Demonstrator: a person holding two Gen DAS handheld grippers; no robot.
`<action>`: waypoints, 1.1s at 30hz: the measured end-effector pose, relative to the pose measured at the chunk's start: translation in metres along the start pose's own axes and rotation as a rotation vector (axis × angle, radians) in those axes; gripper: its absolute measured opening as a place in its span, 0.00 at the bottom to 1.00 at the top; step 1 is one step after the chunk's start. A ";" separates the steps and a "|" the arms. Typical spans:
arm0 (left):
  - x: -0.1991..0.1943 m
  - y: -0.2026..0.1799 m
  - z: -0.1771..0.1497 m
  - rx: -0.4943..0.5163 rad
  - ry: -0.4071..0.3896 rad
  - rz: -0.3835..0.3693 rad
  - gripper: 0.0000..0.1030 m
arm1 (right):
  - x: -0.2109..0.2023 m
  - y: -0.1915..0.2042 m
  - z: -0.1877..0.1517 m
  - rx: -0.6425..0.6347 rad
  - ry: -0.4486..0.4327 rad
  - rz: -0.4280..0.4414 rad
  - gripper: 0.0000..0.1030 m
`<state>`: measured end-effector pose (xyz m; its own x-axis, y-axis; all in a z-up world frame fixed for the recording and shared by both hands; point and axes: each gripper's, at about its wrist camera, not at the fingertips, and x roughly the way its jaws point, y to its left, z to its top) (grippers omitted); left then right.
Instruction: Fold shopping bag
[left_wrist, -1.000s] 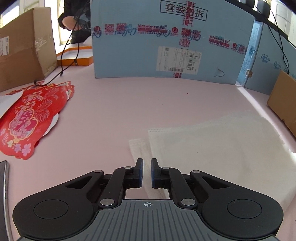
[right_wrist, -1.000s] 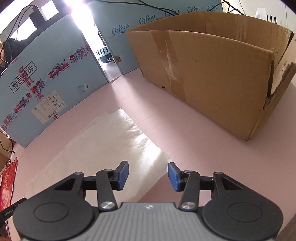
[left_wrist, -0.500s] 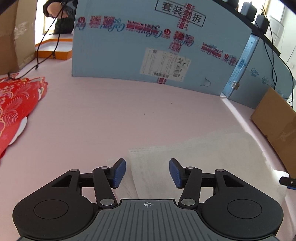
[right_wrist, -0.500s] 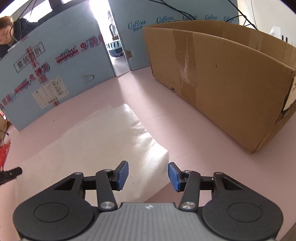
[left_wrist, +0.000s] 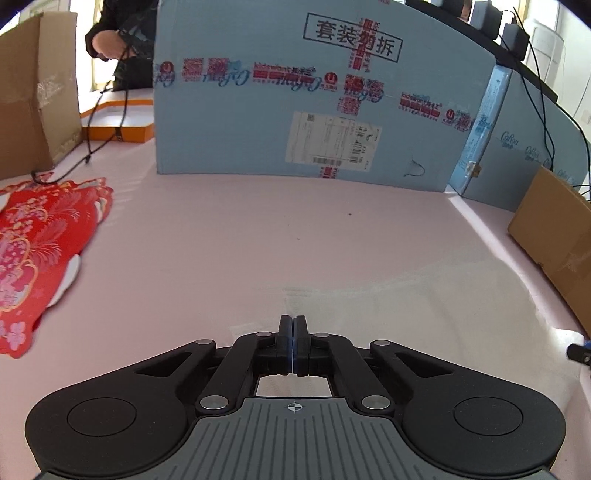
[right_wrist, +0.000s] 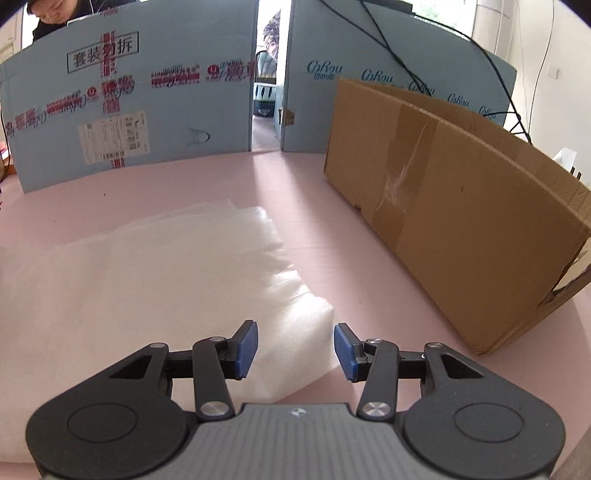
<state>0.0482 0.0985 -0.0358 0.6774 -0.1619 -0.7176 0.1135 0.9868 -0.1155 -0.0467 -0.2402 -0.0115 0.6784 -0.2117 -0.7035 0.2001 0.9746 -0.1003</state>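
Shopping bag (right_wrist: 159, 280): we see it lying flat on the pink surface (right_wrist: 295, 192), white and translucent, its long axis running from 9 to 3 o'clock across both views.
Right hand-held gripper (right_wrist: 295, 350): released; the bag's near right corner lies between its blue pads, at 12 o'clock, very close.
Left hand-held gripper (left_wrist: 292, 328): clenched at the bag's left edge (left_wrist: 291, 295); whether film is pinched we cannot tell.
Bag from left hand-held gripper: toward 1 to 3 o'clock.
Nearer arm: we judge both are at the near edge, one at each end.
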 end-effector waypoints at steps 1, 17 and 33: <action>0.000 0.003 -0.002 0.006 0.012 0.024 0.00 | -0.002 -0.002 0.002 0.005 -0.008 -0.005 0.49; 0.005 -0.017 -0.009 0.091 -0.025 0.049 0.40 | 0.014 -0.010 -0.005 -0.066 0.085 -0.026 0.55; -0.052 -0.130 -0.066 0.307 0.056 0.039 0.74 | -0.011 -0.019 -0.036 -0.818 -0.079 0.364 0.66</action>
<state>-0.0494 -0.0208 -0.0289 0.6457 -0.1153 -0.7548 0.3084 0.9437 0.1197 -0.0836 -0.2535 -0.0273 0.6544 0.1451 -0.7421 -0.5821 0.7231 -0.3719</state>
